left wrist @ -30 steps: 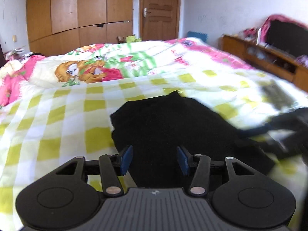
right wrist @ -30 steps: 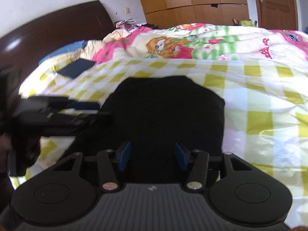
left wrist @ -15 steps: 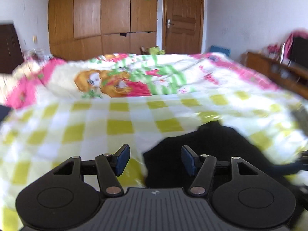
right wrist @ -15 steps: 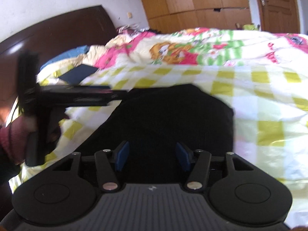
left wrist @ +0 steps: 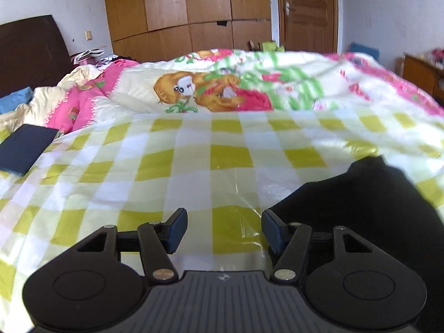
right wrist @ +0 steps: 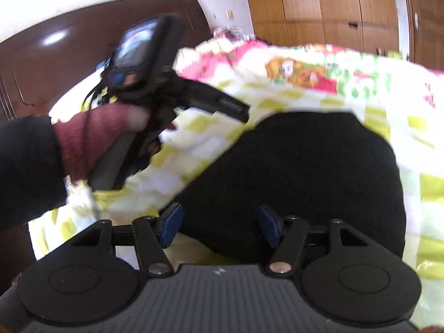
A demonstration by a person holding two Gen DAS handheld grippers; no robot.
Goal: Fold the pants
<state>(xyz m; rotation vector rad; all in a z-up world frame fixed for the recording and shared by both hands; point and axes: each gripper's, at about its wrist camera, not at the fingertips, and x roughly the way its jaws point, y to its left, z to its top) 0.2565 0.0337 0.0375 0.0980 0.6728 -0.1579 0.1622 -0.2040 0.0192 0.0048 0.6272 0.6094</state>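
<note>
Your left gripper (left wrist: 223,231) and right gripper (right wrist: 219,226) have just been opening and now stand empty. The pants (right wrist: 305,172) lie folded on the bed (left wrist: 194,166) near its front edge, so you seem to be letting go.

Both grippers off the pants and opening

A second ago the left gripper (left wrist: 224,230) had the black pants (left wrist: 369,208) filling the gap between its blue pads; now it has swung aside, its jaws have just been opening, and only the yellow-checked bedspread (left wrist: 194,166) lies between them, with the pants off by its right finger. The right gripper (right wrist: 219,226) has also just been widening, its pads clear of the folded pants (right wrist: 313,166) lying beyond them. In its view the person's left hand (right wrist: 91,136) with its tool, earlier low at the left edge, is now raised above the bedspread and nearer the camera.
</note>
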